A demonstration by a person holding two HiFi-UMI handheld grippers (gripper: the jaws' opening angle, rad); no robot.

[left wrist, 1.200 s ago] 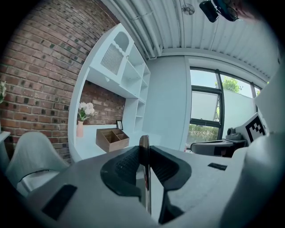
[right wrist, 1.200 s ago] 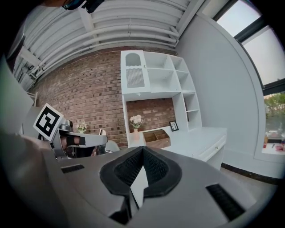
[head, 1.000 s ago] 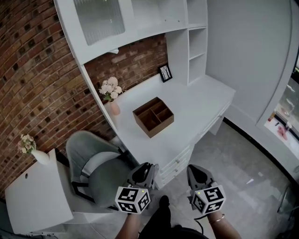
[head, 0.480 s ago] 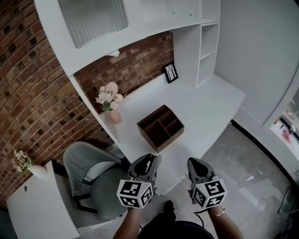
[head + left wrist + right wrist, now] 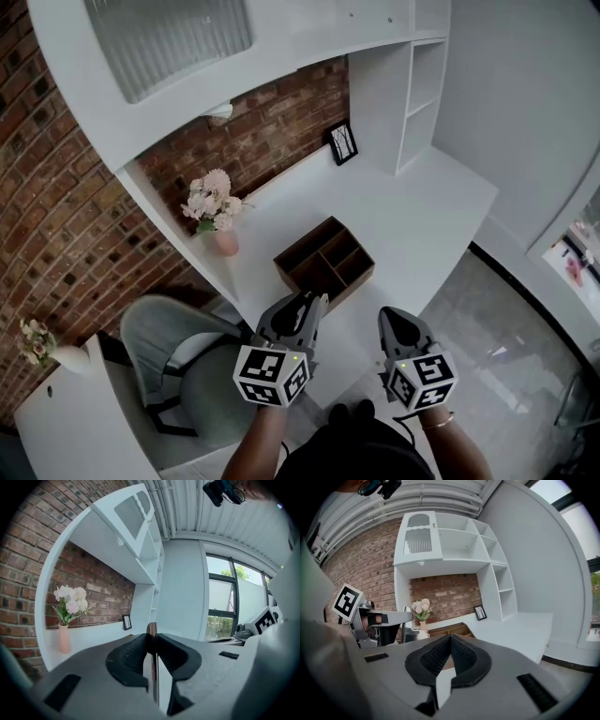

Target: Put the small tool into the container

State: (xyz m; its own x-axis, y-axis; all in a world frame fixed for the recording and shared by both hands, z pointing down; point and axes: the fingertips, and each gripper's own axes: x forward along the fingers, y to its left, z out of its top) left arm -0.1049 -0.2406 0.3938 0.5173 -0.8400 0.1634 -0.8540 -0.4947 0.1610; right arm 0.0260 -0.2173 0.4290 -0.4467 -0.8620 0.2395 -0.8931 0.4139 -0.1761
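Now nearer the desk [image 5: 422,216] than a second ago, we bring the small tool [image 5: 151,634], clamped in the left gripper [image 5: 311,305], toward the container [image 5: 323,262]; right gripper [image 5: 392,323] closed, empty.

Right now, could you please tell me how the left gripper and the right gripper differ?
The left gripper is clamped on a thin small tool standing upright between its jaws; the right gripper has its jaws closed on nothing. In the head view the left gripper sits nearer the wooden container than the right gripper. Both carry marker cubes.
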